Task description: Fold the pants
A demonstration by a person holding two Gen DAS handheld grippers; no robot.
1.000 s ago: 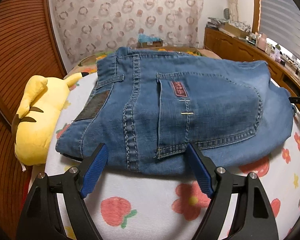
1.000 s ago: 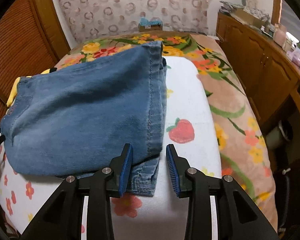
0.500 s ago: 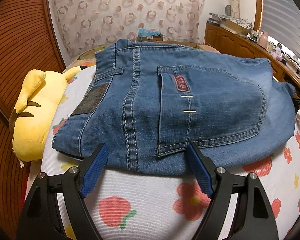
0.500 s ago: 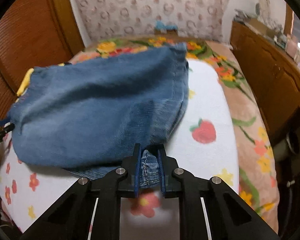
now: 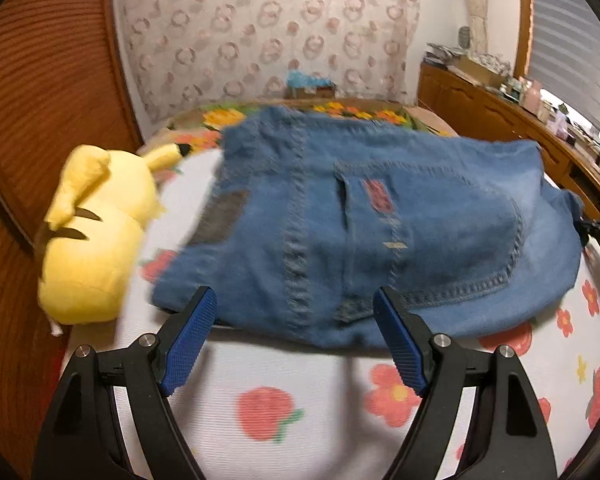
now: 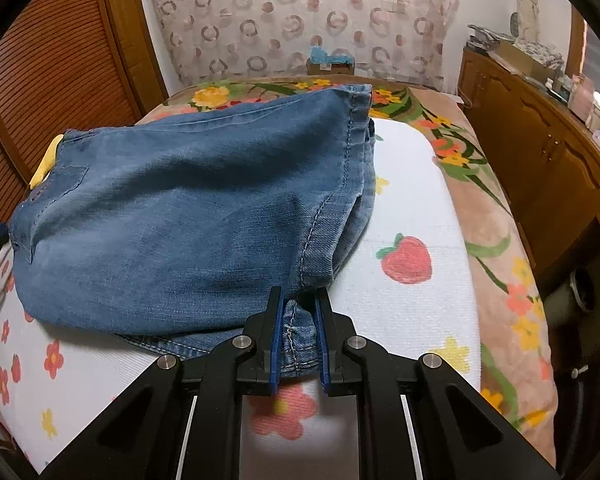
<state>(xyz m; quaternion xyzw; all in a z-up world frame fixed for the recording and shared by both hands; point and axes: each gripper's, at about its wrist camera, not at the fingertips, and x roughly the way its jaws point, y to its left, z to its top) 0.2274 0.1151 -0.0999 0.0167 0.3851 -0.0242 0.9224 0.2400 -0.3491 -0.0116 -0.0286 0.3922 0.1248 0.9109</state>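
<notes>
- I see a bed [image 6: 496, 216] under a peach floral blanket.
- On it a white cover [image 6: 412, 208] printed with strawberries and flowers.
- Folded blue jeans [image 6: 188, 216] lie on that cover.
- A yellow plush toy [image 5: 96, 240] rests at the cover's left edge, just beside the jeans.

faded blue denim pants [image 6: 188, 216] with raised stitching lie on a nubby printed cotton blanket [image 6: 412, 200] beside slatted wood [image 6: 56, 60].

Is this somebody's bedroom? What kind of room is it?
Most likely a bedroom at home. The jeans lie on a bed with a strawberry-print cover and a flowery blanket. A yellow plush toy sits beside them, and a cluttered wooden dresser lines the wall.
</notes>
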